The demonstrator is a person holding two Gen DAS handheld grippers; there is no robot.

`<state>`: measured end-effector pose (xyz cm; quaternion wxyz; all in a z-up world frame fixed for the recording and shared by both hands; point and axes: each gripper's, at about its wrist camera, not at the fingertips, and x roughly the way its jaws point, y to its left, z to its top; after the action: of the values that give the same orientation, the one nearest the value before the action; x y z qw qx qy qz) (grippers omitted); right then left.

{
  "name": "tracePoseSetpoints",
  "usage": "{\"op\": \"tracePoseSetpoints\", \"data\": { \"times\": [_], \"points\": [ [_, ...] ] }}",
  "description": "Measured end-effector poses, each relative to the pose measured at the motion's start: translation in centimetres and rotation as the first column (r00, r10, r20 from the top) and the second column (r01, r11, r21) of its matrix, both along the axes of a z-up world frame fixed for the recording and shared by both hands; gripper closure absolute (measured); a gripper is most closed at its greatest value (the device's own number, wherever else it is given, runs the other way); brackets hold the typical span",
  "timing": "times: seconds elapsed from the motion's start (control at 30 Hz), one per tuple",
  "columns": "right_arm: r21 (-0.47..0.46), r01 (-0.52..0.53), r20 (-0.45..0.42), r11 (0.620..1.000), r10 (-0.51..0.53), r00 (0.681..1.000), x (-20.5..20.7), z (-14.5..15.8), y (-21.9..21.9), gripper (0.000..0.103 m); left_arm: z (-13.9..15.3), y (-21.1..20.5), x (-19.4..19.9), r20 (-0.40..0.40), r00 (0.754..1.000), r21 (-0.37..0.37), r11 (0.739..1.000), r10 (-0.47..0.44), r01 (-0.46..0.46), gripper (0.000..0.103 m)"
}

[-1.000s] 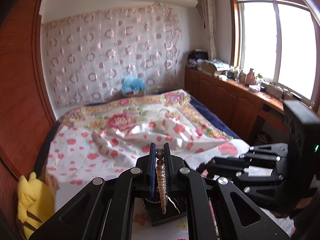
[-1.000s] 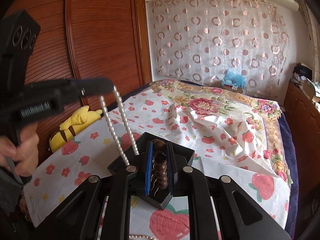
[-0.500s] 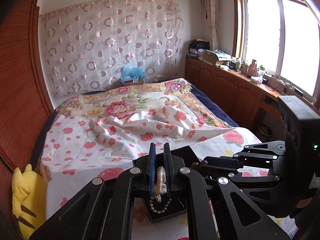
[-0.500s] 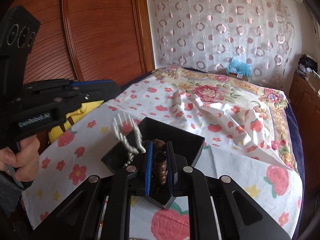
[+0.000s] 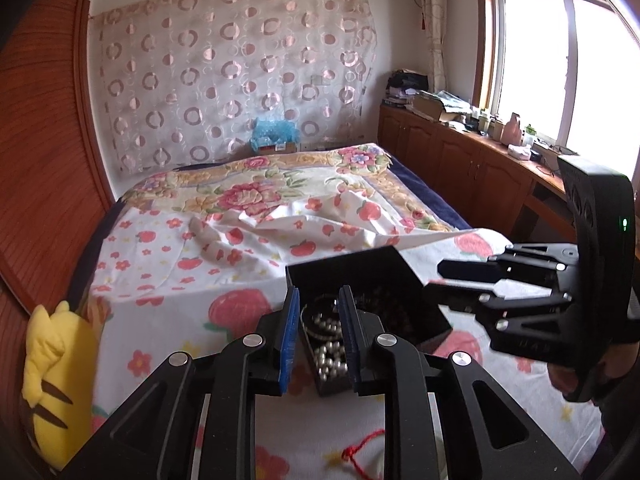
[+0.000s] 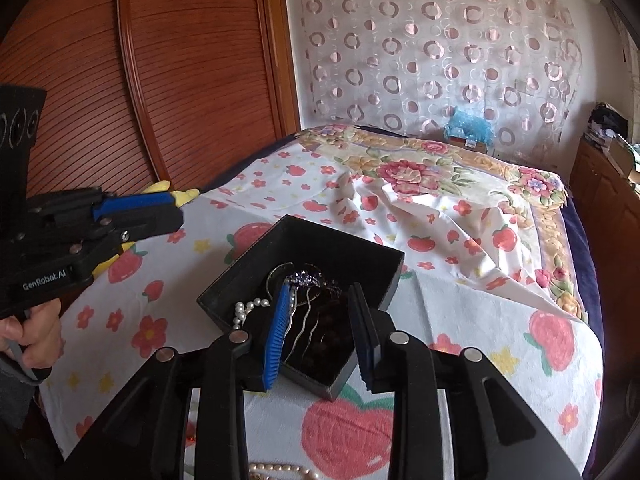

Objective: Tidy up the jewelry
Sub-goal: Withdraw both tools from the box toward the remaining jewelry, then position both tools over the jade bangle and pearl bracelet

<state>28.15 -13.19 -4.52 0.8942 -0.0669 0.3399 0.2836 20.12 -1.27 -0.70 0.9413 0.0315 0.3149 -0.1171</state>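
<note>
Down in the left wrist view, the left tool (image 5: 319,330) stands parted and empty above the black box (image 5: 396,276) on the bed (image 5: 240,280), pearl beads (image 5: 330,356) lying inside. Seen from the right wrist, the right tool (image 6: 322,328) gapes wide over that box, holding nothing; a pearl strand (image 6: 246,308) drapes its near wall.

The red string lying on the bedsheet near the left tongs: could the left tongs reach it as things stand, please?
Probably yes. The red string lies loose on the bedsheet just below the left tongs, which are open and hold nothing. It sits outside the black box, and nothing covers it.
</note>
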Motion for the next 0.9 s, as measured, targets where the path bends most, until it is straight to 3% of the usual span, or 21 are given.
{"op": "tracePoseSetpoints", "data": {
  "times": [0.9],
  "points": [
    [-0.061,0.115,-0.076,0.992,-0.119,0.990,-8.5,-4.6,-4.7,0.070,-3.6,-1.6,-9.4,-0.053,0.997,0.006,0.998,-0.055,0.055,0.053]
  ]
}}
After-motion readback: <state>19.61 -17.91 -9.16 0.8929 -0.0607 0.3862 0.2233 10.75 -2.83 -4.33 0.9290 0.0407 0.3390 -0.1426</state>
